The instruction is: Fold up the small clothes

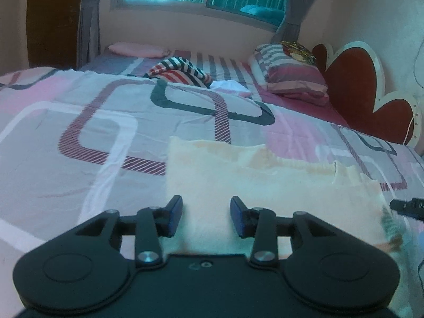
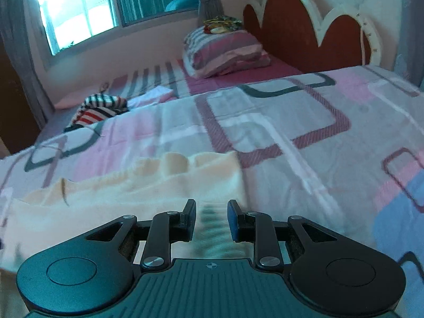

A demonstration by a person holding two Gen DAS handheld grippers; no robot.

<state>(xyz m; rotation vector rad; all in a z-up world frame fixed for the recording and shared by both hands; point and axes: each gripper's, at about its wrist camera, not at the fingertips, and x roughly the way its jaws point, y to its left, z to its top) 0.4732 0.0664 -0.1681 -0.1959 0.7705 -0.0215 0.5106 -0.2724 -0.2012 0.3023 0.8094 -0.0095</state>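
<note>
A cream small garment [image 1: 265, 185] lies flat on the patterned bedspread [image 1: 79, 132], folded over, with a wavy far edge. My left gripper [image 1: 206, 204] hovers over its near left part, jaws apart, no cloth pinched between the pads. At the right edge of the left wrist view, a dark tip of the right gripper [image 1: 408, 206] sits by the garment's green-marked corner [image 1: 389, 222]. In the right wrist view the same cream garment [image 2: 132, 190] spreads to the left. My right gripper [image 2: 212, 206] stands open over its blurred green-striped corner [image 2: 212, 228], and the pads do not press on it.
A red, white and dark striped garment [image 1: 180, 70] [image 2: 100, 107] lies crumpled further up the bed beside a white cloth [image 1: 230, 84]. A striped pillow [image 1: 288, 76] [image 2: 225, 50] rests by the red scalloped headboard [image 1: 352, 79]. A pink folded cloth [image 1: 137, 49] lies under the window.
</note>
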